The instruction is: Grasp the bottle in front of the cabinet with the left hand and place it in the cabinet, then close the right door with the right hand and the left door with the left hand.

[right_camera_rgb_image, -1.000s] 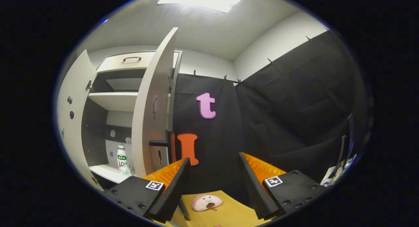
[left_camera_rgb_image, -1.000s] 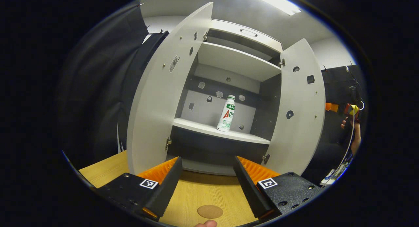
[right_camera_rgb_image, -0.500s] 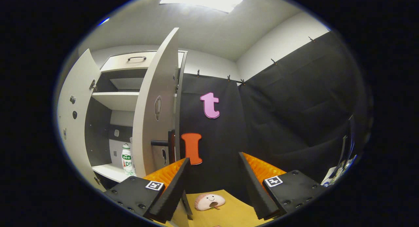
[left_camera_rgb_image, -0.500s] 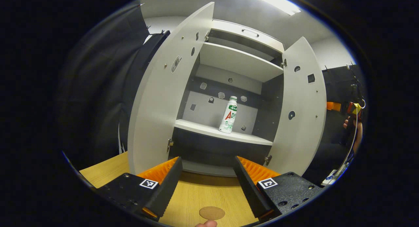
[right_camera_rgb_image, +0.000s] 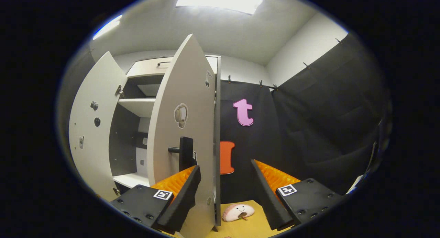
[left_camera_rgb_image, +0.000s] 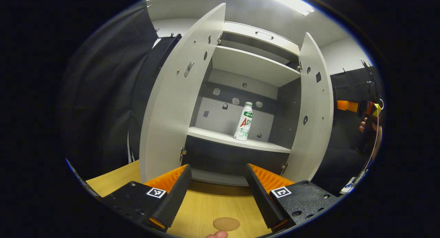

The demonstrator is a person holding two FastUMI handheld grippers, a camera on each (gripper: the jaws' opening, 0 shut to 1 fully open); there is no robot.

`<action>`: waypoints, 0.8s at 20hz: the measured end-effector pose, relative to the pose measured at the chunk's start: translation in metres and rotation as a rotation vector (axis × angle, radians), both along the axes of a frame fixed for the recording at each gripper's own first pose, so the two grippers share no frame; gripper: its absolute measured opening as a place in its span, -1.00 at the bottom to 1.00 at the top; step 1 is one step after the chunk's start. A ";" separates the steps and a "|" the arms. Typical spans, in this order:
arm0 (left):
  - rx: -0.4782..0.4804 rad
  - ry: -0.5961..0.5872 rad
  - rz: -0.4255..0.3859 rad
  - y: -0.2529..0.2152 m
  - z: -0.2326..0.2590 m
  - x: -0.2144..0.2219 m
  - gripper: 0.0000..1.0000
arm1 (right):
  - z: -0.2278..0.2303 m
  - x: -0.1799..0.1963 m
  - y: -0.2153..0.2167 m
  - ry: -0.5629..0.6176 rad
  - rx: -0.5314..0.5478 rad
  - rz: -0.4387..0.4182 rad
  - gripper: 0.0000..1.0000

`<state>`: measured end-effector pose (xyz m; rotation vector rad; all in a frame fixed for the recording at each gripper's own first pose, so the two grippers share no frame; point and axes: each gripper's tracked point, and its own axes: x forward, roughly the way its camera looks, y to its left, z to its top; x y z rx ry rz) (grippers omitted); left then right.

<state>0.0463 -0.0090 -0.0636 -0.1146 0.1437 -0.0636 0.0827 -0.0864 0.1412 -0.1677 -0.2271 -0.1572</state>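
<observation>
The white bottle (left_camera_rgb_image: pixel 243 121) with a green and red label stands upright on the cabinet's middle shelf (left_camera_rgb_image: pixel 220 137). My left gripper (left_camera_rgb_image: pixel 217 168) hovers open over the wooden table (left_camera_rgb_image: pixel 206 203), in front of the cabinet and well short of the shelf. The left door (left_camera_rgb_image: pixel 177 93) stands wide open. The right door (left_camera_rgb_image: pixel 312 117) is part-way swung in. In the right gripper view my right gripper (right_camera_rgb_image: pixel 225 166) is open at the right door's outer face (right_camera_rgb_image: pixel 185 104), below its black handle (right_camera_rgb_image: pixel 184 150). The door's free edge runs down between the fingers; contact cannot be told.
A round cork coaster (left_camera_rgb_image: pixel 226 224) lies on the table below my left gripper, with a fingertip (left_camera_rgb_image: pixel 216 234) at the bottom edge. A small plush toy (right_camera_rgb_image: pixel 238 212) lies on the table by the right door. The other gripper (left_camera_rgb_image: pixel 370 111) and a hand (left_camera_rgb_image: pixel 373 136) show far right.
The right door has swung partly toward shut. The right gripper has moved in behind the door's outer face, and the door now hides the bottle in the right gripper view. The left gripper has hardly moved.
</observation>
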 end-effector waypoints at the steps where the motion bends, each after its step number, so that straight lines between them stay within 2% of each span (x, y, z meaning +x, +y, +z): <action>1: -0.001 -0.003 0.006 0.002 0.000 0.000 0.92 | -0.004 0.004 0.009 0.011 0.003 0.025 0.90; 5: -0.003 0.002 0.026 0.010 -0.001 0.000 0.92 | -0.012 0.019 0.041 0.030 0.002 0.109 0.94; 6: -0.003 0.004 0.032 0.013 -0.001 0.001 0.92 | -0.013 0.020 0.049 0.039 0.000 0.140 0.77; 7: -0.002 0.004 0.037 0.015 -0.002 0.000 0.92 | -0.017 0.019 0.057 0.050 -0.001 0.169 0.94; 8: -0.001 0.003 0.042 0.016 -0.002 0.000 0.92 | -0.019 0.018 0.067 0.056 -0.002 0.188 0.94; 11: 0.003 0.003 0.051 0.019 -0.002 0.001 0.92 | -0.031 0.025 0.088 0.075 -0.009 0.212 0.94; 16: 0.006 -0.011 0.055 0.022 0.003 0.004 0.92 | -0.051 0.058 0.104 0.131 0.005 0.239 0.94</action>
